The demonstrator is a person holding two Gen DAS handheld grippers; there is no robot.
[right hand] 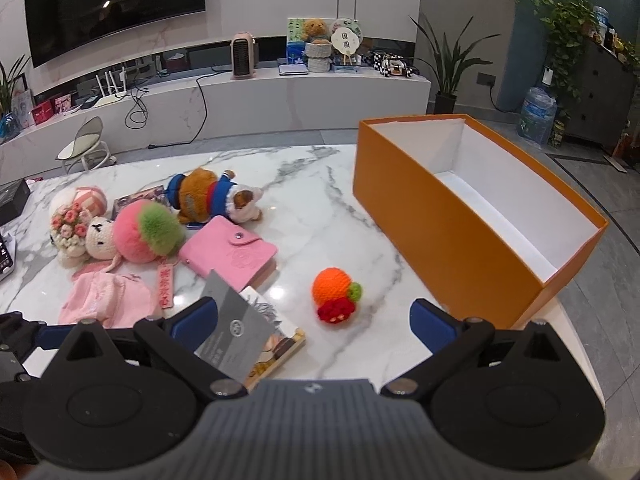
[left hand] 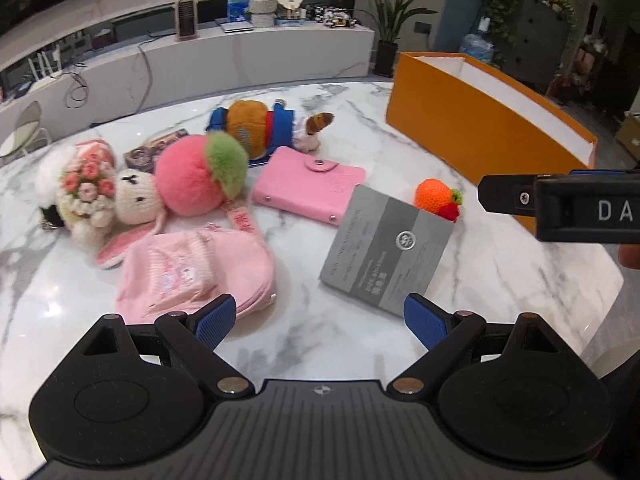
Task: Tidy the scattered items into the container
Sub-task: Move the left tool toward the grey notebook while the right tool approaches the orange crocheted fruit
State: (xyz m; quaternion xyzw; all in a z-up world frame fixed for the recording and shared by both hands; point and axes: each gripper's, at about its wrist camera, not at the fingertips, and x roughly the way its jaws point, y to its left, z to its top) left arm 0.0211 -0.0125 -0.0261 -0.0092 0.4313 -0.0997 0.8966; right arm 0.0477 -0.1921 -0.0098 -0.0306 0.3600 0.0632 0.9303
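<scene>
Orange box (right hand: 448, 220) sits open on the counter (right hand: 320, 208), nothing visible inside. Toys, pink wallet (right hand: 228, 250) and booklet (right hand: 236, 328) all lie left of it, so both hand-held grippers, left (left hand: 320, 320) and right (right hand: 312, 320), hover released with jaws spread, nothing gripped.

Marble table (right hand: 312, 184), orange box (right hand: 440, 216), toys (right hand: 148, 232)

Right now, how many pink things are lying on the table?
3: the pink wallet mid-table, the pink pouch near the left gripper, the pink pom-pom by the bunny. Others may be hidden.
</scene>
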